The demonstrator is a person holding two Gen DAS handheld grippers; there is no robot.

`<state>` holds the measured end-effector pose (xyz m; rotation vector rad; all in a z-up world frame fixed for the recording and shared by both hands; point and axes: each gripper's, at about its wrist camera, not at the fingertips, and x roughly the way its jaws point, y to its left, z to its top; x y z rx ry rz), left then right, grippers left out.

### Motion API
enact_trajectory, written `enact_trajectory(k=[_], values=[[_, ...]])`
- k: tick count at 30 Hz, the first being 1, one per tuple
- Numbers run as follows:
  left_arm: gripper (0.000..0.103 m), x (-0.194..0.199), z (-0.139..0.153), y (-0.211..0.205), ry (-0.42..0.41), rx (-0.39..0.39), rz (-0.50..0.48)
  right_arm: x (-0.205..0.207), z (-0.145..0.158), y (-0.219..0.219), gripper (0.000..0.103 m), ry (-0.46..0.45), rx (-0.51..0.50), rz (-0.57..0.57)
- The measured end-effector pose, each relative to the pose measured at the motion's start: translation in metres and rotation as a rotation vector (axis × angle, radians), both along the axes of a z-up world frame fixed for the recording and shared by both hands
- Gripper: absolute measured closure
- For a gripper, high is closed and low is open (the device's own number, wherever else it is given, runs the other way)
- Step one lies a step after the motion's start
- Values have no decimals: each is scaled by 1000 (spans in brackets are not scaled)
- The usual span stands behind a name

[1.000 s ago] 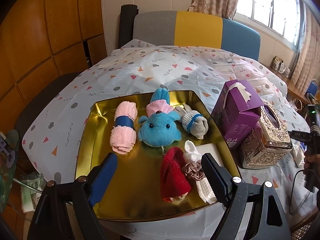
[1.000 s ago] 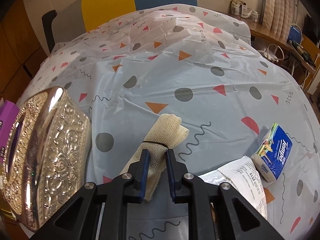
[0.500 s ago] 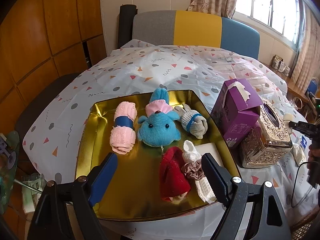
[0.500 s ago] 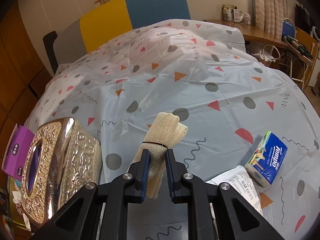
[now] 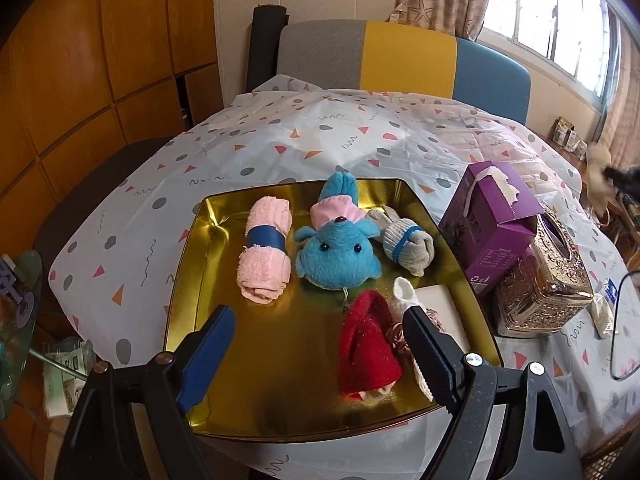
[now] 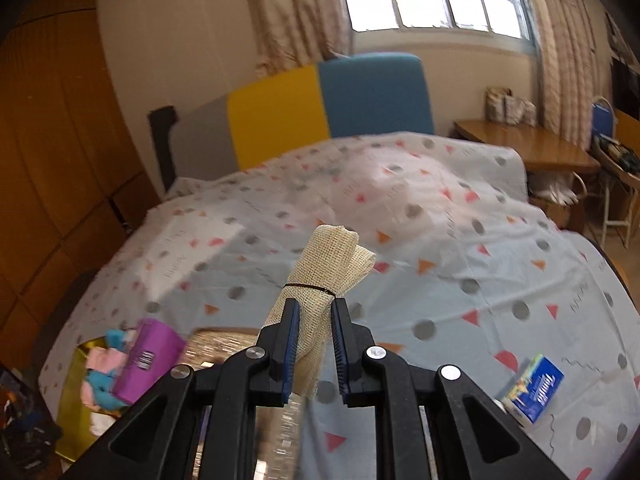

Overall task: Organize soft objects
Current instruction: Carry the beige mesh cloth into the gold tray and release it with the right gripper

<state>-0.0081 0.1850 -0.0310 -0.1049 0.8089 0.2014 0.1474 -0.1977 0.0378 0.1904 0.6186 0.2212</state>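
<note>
Task looks mostly done, judging by the layout. The gold tray already holds a row of soft items: a rolled pink towel with a blue band, a blue plush toy, and a rolled grey sock with a blue band. In front of them lie a red plush hat, a white knit piece and a pinkish scrunchie, partly hidden behind the near finger.

1 soft item is outside the tray: a beige mesh cloth roll tied with a thin black band. The right gripper is clamped on its lower part, roll sticking up and forward past the fingertips, clear above the tabletop. In the left wrist view it shows only as a blur at the far right edge.

The left gripper hovers over the near side of the tray, jaws wide apart, nothing between them.

Not soft items, likely stay put: a purple tissue box and an ornate metallic tissue holder just right of the tray, and a blue tissue packet on the right of the tabletop.

Left to do, my read: carry the mesh roll across to the tray, over or around the 2 tissue containers, and set it in a free spot; bare gold floor shows at the near left. I see no other loose soft object on the tabletop, so this may be the last one.
</note>
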Motion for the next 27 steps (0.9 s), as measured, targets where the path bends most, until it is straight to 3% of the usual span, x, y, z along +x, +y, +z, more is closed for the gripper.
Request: enact_trajectory(k=[6, 10, 19, 23, 27], values=[[17, -2, -2, 11, -4, -14, 28, -23, 25, 73, 88, -59, 45, 208], [17, -4, -2, 27, -8, -22, 75, -39, 18, 132, 88, -27, 59, 375], [17, -18, 0, 78, -33, -34, 218, -64, -55, 254, 88, 206, 90, 671], [17, -23, -4, 88, -27, -35, 241, -68, -87, 293, 86, 303, 43, 734], [17, -22, -9, 86, -13, -41, 232, -72, -112, 312, 83, 338, -38, 738]])
